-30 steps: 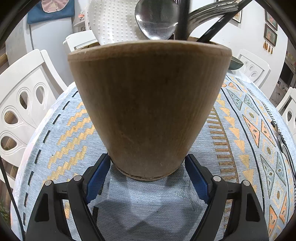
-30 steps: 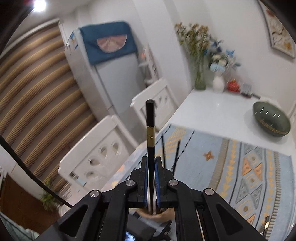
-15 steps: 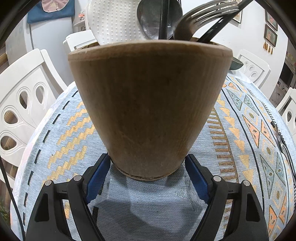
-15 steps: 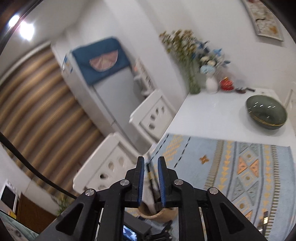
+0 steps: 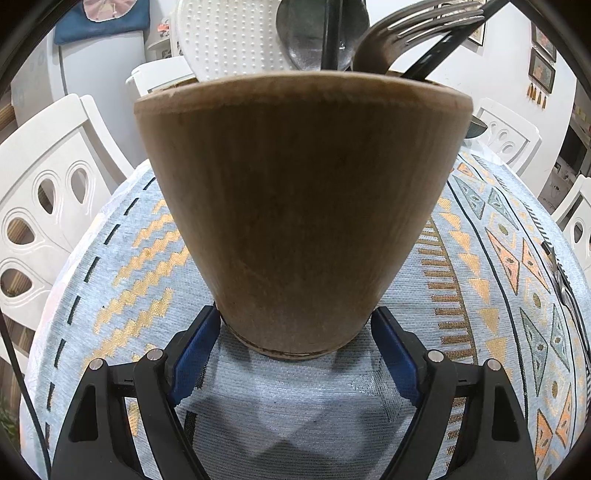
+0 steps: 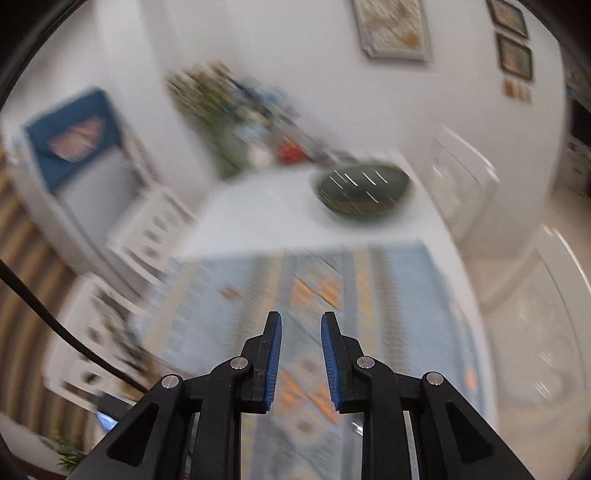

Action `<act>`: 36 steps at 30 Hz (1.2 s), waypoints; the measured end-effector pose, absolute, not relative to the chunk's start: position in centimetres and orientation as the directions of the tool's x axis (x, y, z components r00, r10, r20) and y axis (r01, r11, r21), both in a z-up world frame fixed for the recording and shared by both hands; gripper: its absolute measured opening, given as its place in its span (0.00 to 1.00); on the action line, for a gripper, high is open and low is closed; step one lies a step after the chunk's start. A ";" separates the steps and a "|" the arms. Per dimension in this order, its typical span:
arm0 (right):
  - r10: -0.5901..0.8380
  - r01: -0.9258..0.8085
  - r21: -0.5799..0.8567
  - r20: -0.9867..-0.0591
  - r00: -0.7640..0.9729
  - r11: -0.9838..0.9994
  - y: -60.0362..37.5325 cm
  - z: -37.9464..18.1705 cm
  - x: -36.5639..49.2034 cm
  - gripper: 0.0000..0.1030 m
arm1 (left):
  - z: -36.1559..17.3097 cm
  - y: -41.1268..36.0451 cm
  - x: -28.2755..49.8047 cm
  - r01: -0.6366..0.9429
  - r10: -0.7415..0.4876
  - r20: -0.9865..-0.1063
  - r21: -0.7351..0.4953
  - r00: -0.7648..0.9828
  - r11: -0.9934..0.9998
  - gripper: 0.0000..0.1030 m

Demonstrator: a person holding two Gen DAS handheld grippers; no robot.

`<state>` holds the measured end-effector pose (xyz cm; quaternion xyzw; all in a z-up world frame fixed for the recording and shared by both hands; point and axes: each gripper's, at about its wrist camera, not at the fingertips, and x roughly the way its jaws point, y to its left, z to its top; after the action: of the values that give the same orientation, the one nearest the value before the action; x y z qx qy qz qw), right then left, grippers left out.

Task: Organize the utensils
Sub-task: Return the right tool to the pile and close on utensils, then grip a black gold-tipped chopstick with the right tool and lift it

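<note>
Our left tool (image 5: 295,354) clamps tall brown wooden utensil holder (image 5: 303,206); right tool (image 6: 301,360) empty, jaws opening. Next: fetch silver fork (image 5: 567,295) off desk.

I'm looking into a home dining room: a table under a pale blue woven cloth (image 5: 122,273) with orange zigzags and triangles, and white carved chairs (image 5: 40,206) drawn up around it. On the white tabletop beyond the cloth I see a dark green bowl (image 6: 364,194) and a blurred bunch of flowers (image 6: 221,110), with framed pictures (image 6: 393,27) on the white wall. A fridge draped with a blue cover (image 5: 99,14) stands in the corner, and a wooden holder (image 5: 303,206) full of cutlery sits on the cloth.
</note>
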<state>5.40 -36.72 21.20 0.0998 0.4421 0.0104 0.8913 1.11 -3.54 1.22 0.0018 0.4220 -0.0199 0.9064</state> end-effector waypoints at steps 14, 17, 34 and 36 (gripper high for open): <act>0.047 0.170 0.081 -0.979 0.197 0.982 -43.5 2.6 6.7 0.18 | 1.0 -3.5 1.4 0.037 -0.032 -0.768 -0.010 0.640 0.999 0.81; 0.049 0.158 0.077 -0.983 0.175 0.984 -44.2 1.7 6.6 0.17 | 1.0 -3.5 1.4 0.037 -0.032 -0.768 -0.010 0.639 0.999 0.82; -0.016 0.006 -0.016 -0.998 0.065 1.000 -43.7 1.0 8.0 0.09 | 0.7 -3.5 1.5 0.039 -0.035 -0.773 -0.014 0.634 0.999 0.82; -0.007 0.004 -0.006 -0.999 0.052 1.000 -44.0 1.0 8.1 0.09 | 0.7 -3.5 1.6 0.039 -0.038 -0.775 -0.017 0.631 0.999 0.82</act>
<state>8.12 -43.99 0.99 -0.0010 0.6885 -0.0036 0.7252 1.64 -3.46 0.69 0.0007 0.4289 -0.0212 0.9031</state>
